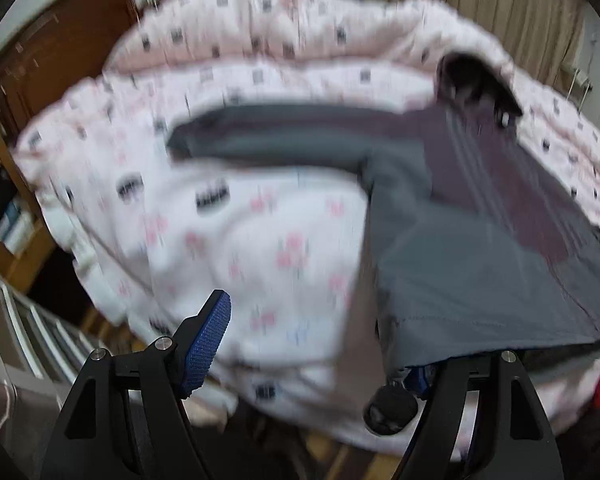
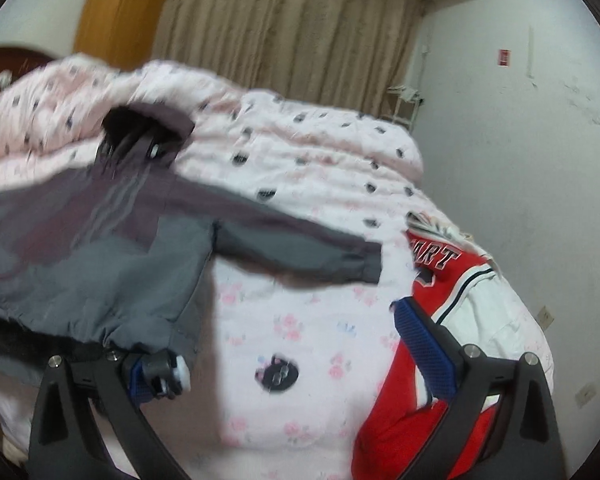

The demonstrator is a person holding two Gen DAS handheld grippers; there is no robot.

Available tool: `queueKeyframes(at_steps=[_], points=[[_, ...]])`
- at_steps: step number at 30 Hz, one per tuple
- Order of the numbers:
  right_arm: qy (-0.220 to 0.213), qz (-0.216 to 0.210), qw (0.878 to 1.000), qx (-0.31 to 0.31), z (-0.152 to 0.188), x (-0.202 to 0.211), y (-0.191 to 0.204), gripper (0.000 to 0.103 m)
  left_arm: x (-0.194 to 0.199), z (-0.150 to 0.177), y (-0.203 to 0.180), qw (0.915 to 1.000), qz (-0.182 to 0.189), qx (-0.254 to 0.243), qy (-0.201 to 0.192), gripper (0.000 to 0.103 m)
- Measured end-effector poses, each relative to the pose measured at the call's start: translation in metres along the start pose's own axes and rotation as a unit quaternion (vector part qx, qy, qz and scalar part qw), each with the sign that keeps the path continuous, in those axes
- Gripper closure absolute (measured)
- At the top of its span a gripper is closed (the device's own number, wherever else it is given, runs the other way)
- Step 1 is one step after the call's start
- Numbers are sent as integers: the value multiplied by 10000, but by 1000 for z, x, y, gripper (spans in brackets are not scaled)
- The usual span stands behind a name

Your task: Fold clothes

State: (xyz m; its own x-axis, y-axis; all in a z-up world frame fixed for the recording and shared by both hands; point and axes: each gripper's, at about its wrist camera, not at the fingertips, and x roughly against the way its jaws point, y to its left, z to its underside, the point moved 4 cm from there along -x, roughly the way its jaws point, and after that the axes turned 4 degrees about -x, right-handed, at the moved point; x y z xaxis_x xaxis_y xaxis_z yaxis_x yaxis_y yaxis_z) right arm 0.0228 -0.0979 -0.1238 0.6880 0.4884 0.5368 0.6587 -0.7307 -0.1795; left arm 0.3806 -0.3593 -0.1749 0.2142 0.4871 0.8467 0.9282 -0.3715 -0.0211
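Note:
A grey and plum jacket with pale stripes lies spread on the bed, sleeves out to both sides. It also shows in the right wrist view. My left gripper has its jaws wide apart; the jacket's hem drapes over the right finger, and the blue pad of the left finger is bare. My right gripper also stands wide apart; the hem and a drawcord toggle hang over its left finger, and its right pad is bare.
The bed is covered by a pink and white printed quilt, bunched up at the far side. A red and white jersey lies on the bed's right part. Wooden shelves stand left; curtains and a wall are behind.

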Motion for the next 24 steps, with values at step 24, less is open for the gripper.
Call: queueKeyframes(at_steps=[24], points=[[559, -1224, 9866, 928, -5, 48, 36, 0, 77, -67, -56, 9854, 893, -925, -1113, 29]])
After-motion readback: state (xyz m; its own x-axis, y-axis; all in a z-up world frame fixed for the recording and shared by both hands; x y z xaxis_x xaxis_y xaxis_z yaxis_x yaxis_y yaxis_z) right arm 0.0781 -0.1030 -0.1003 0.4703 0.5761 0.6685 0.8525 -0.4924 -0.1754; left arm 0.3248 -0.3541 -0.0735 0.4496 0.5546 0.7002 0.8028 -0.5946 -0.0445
